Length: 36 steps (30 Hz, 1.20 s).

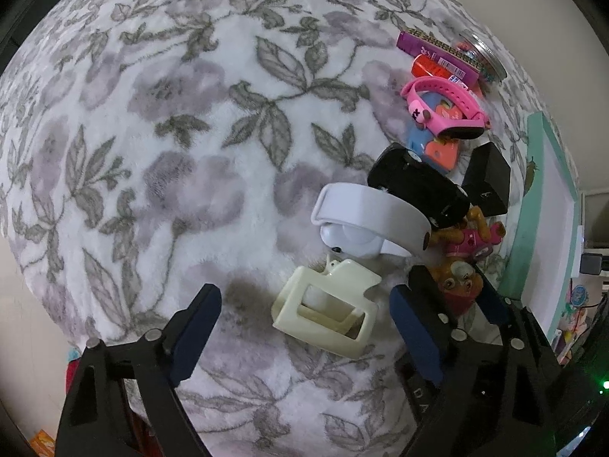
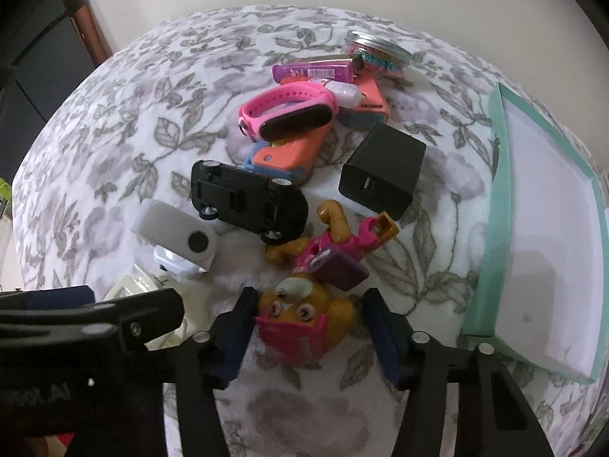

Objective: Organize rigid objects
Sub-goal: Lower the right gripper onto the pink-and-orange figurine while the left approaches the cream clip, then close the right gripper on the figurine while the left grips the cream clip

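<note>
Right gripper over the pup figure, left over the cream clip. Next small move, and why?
Probably close the right gripper on the toy dog figure: its head already sits between the open fingers, and the teal tray lies just beside it. The left gripper, also open, straddles the cream hair clip.

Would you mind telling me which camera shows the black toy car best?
The right wrist view: the black toy car lies upside down there, its whole underside and all four wheels visible. The left wrist view shows the car more obliquely, near the edge of the frame.
</note>
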### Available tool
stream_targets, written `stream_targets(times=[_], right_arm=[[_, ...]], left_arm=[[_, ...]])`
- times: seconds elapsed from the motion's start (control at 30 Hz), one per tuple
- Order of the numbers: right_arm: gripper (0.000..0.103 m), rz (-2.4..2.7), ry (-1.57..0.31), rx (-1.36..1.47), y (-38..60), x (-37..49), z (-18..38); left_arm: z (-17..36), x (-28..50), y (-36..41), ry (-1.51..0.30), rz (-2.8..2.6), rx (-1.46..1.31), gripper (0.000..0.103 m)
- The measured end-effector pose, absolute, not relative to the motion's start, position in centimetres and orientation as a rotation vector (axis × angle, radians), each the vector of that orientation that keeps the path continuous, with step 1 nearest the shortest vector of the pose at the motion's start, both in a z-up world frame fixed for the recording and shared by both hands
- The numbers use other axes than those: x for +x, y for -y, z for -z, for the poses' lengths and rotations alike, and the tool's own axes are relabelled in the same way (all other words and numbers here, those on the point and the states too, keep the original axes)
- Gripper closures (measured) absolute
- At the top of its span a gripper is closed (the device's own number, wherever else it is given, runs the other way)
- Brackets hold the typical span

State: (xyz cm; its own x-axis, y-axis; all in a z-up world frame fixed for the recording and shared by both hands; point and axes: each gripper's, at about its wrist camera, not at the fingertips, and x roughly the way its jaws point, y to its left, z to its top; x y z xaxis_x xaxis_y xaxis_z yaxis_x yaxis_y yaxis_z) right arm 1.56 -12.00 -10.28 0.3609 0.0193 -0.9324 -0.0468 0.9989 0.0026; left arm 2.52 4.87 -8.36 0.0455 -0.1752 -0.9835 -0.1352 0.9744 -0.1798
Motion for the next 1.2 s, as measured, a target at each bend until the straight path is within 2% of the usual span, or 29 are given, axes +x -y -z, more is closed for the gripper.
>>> stream_targets(times=[0.2, 0.27, 0.33, 1.03, 1.2], right_arm=[[0.052, -0.019, -1.220, 0.050, 14.2, 0.6, 10.3], [0.052, -0.012, -1.229, 0.072, 14.8, 0.4, 10.3], [0.052, -0.004, -1.243, 0.086, 15.3, 0.0, 10.3], [0.051, 0.029, -1.362, 0.078, 17.3, -6.0, 11.2], [0.043, 0.037, -1.354, 0.046, 15.3, -4.5, 11.9]], left_arm=[[9.2, 2.2, -4.4, -1.547, 0.031, -0.246, 0.017], [9.4, 2.1, -4.1, -1.548, 0.035, -0.237, 0.024], [9.7, 2.0, -3.8, -1.553, 0.039, -0.235, 0.026], [10.5, 3.5, -0.9, -1.533, 0.002, -0.089, 0.026], [10.7, 4.1, -0.2, -1.532, -0.005, -0.065, 0.026]])
